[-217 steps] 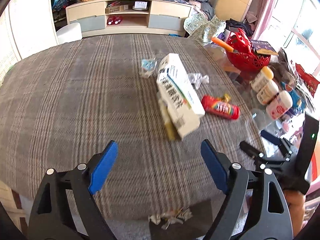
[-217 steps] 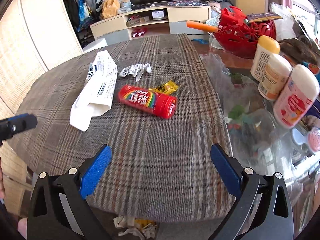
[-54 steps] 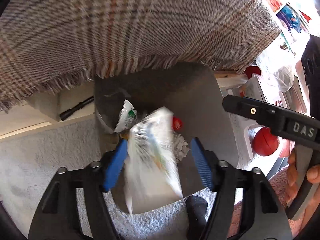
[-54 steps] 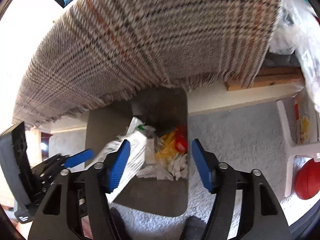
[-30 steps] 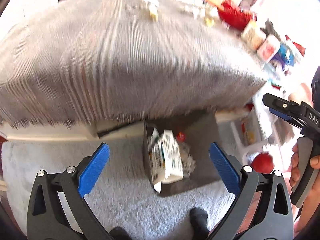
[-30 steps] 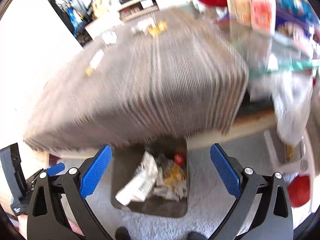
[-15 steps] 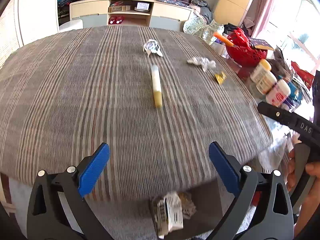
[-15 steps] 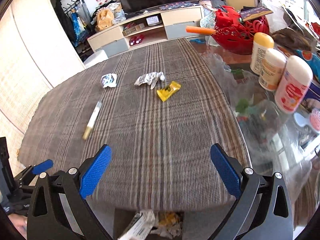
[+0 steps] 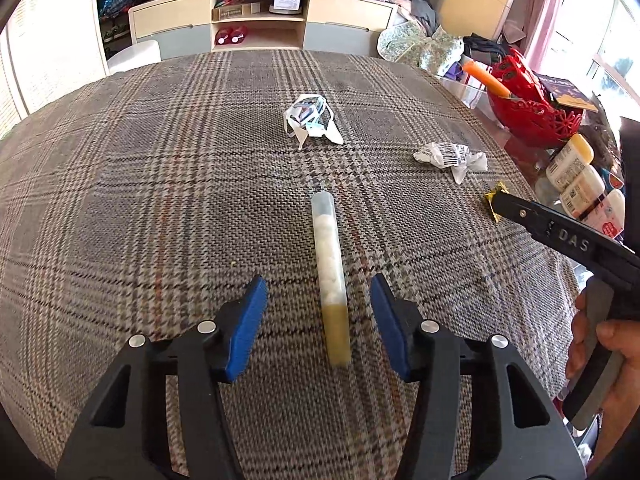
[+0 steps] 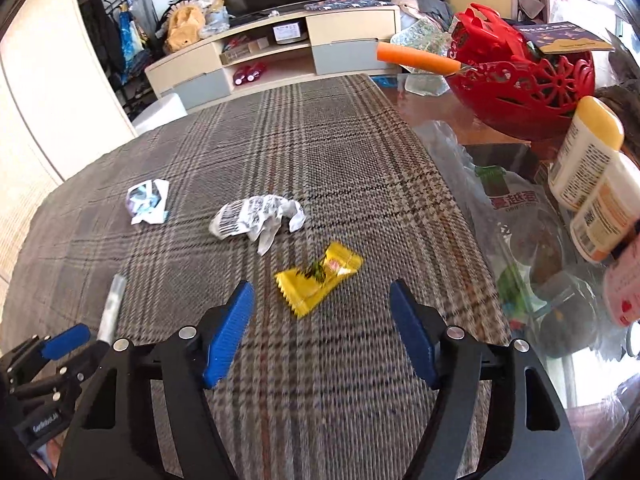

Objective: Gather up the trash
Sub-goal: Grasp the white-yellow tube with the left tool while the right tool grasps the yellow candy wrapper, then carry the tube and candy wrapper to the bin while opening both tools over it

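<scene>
A clear tube (image 9: pixel 330 276) with white filling and a yellowish end lies on the plaid tablecloth (image 9: pixel 160 200). My left gripper (image 9: pixel 318 300) is open with its blue pads on either side of the tube's near end, not touching it. A yellow wrapper (image 10: pixel 318 278) lies just ahead of my right gripper (image 10: pixel 322 308), which is open and empty above the cloth. A crumpled white barcode wrapper (image 10: pixel 256 220) and a crumpled bluish wrapper (image 10: pixel 148 202) lie farther back. In the left view these are the barcode wrapper (image 9: pixel 450 158) and the bluish wrapper (image 9: pixel 310 118).
A red basket (image 10: pixel 520 80) with an orange stick, several lotion bottles (image 10: pixel 592 184) and plastic bags (image 10: pixel 516 216) crowd the glass table at the right. A TV cabinet (image 9: pixel 260 20) stands beyond the table. The right gripper's body (image 9: pixel 560 236) shows at the left view's right edge.
Both grippers have moved forward and lower over the table. The left jaws have narrowed around the tube; the right jaws have narrowed near the yellow wrapper. The bin has left view.
</scene>
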{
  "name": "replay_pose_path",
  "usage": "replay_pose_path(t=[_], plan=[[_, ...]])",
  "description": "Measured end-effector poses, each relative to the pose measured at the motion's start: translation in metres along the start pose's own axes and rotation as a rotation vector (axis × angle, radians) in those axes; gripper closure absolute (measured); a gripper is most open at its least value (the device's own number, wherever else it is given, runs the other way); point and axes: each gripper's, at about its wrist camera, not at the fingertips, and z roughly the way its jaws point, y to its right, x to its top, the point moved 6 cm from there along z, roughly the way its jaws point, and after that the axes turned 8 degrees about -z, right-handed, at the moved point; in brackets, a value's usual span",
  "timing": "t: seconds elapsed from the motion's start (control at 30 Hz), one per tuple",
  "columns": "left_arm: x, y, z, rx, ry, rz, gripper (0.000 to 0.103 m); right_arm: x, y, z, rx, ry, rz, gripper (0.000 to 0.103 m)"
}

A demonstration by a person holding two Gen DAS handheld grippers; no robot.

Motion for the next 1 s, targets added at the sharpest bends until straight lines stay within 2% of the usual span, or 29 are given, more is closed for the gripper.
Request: replay_pose_path(t=[0.07, 0.17, 0.23, 0.3, 0.37, 0.43, 0.57, 0.83, 1.0], plan=[[0.003, 0.002, 0.003, 0.014, 0.011, 0.016, 0.055, 0.003, -0.001, 0.008, -0.002, -0.002, -0.002, 0.035], [0.008, 0.004, 0.007, 0.025, 0.017, 0.028, 0.063, 0.004, -0.003, 0.016, -0.027, 0.001, -0.024, 0.036], [0.011, 0.005, 0.009, 0.04, 0.025, 0.032, 0.078, 0.007, -0.005, 0.019, -0.037, 0.004, -0.028, 0.039], [0.013, 0.004, 0.011, 0.059, 0.037, 0.042, 0.082, 0.007, -0.004, 0.02, -0.084, 0.005, -0.044, 0.057], [0.014, 0.003, 0.011, 0.056, 0.042, 0.039, 0.085, 0.007, -0.003, 0.018, -0.098, 0.007, -0.046, 0.062], [0.014, 0.0, 0.012, 0.064, 0.048, 0.041, 0.091, 0.006, 0.002, 0.016, -0.099, 0.007, -0.035, 0.072], [0.011, -0.006, 0.008, 0.045, 0.043, 0.034, 0.092, 0.002, 0.014, 0.011, -0.072, 0.005, -0.004, 0.082], [-0.013, -0.005, -0.009, 0.023, 0.01, 0.05, 0.092, -0.018, 0.025, -0.013, -0.044, -0.003, 0.014, 0.082], [-0.046, 0.002, -0.028, -0.014, -0.018, 0.058, 0.092, -0.042, 0.019, -0.04, 0.007, -0.004, 0.022, 0.082]])
